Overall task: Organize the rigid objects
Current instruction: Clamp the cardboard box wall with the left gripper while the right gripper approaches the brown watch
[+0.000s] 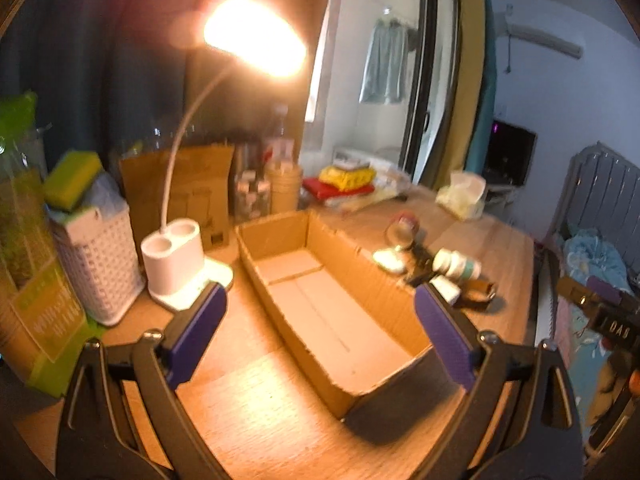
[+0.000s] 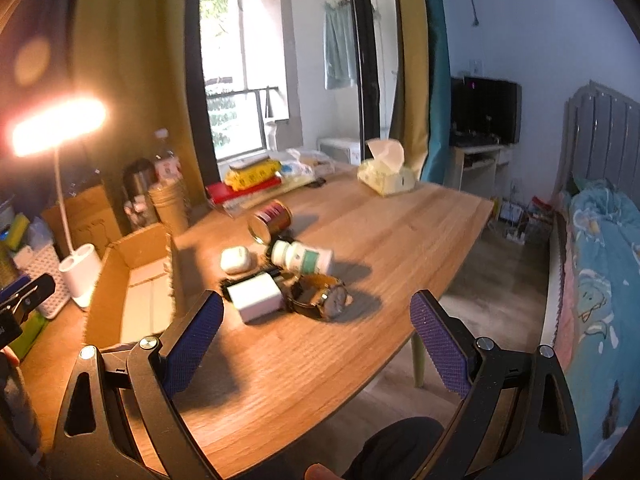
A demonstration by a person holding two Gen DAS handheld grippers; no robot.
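Observation:
An open, empty cardboard box [image 1: 360,312] lies on the wooden table [image 2: 304,364]; it also shows in the right wrist view [image 2: 120,280]. My left gripper [image 1: 320,328] is open above the box. My right gripper [image 2: 316,336] is open and empty, short of a cluster of items: a white charger cube [image 2: 256,296], a wristwatch [image 2: 324,300], a white pill bottle [image 2: 304,258] on its side, a white earbud case [image 2: 236,260] and a tipped tin can [image 2: 270,220]. The same cluster [image 1: 436,268] lies right of the box in the left wrist view.
A lit desk lamp [image 1: 176,264] and a white basket [image 1: 100,264] stand left of the box. Brown paper bag [image 1: 180,188], jars and stacked books [image 2: 248,180] line the back. A tissue pack [image 2: 386,172] sits far right. The table edge [image 2: 452,276] drops to the floor beside a bed [image 2: 600,280].

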